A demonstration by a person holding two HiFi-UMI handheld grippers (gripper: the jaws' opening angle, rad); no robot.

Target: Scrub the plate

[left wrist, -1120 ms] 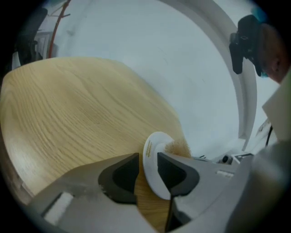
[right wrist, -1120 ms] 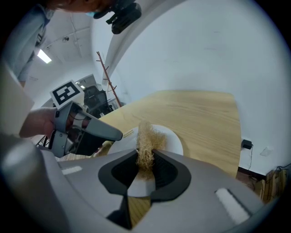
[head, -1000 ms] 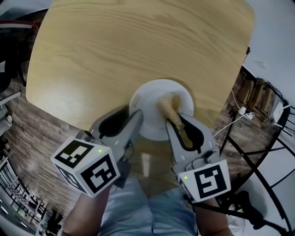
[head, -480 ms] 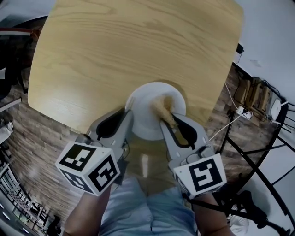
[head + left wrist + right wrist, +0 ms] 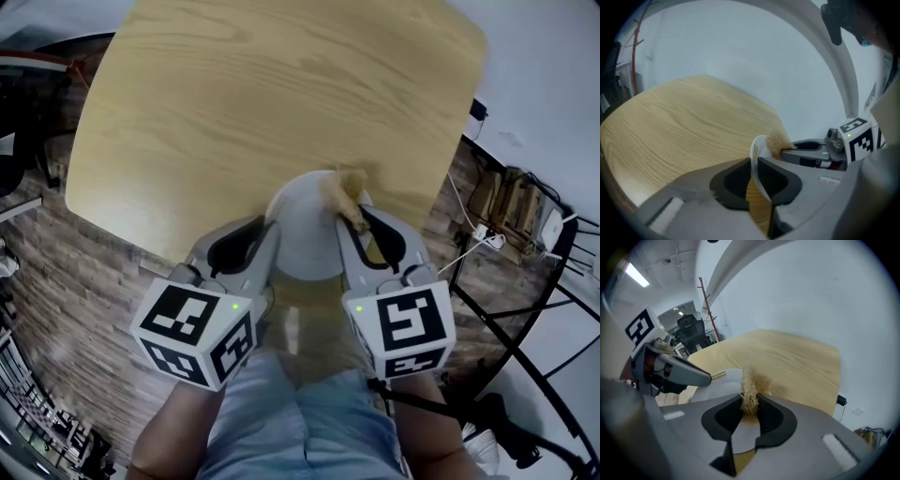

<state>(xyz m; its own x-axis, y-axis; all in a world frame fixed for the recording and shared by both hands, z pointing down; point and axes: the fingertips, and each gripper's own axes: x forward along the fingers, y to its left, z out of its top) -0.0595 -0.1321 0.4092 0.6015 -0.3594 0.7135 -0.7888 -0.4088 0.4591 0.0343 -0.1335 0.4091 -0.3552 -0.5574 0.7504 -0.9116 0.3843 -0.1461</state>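
A white plate (image 5: 305, 234) sits at the near edge of the wooden table (image 5: 262, 103), tipped up so the left gripper view sees its rim (image 5: 754, 149) edge-on. My left gripper (image 5: 272, 230) has just been closing, and its jaws (image 5: 753, 161) now pinch the plate's left rim. My right gripper (image 5: 352, 216) is shut on a tan fibrous scrubber (image 5: 343, 192), which rests at the plate's far right rim. In the right gripper view the scrubber (image 5: 751, 380) sticks up out of the jaws (image 5: 750, 401) above the plate (image 5: 719, 384).
The table's near edge runs just below the plate, with the person's legs (image 5: 300, 412) under it. Brick-patterned floor (image 5: 56, 281) lies to the left. A black metal frame (image 5: 525, 328) and cables stand at the right. A coat stand (image 5: 705, 301) is far off.
The left jaws have closed onto the plate's rim and the plate has tipped up. The right gripper has carried the scrubber from the plate's middle to its far rim.
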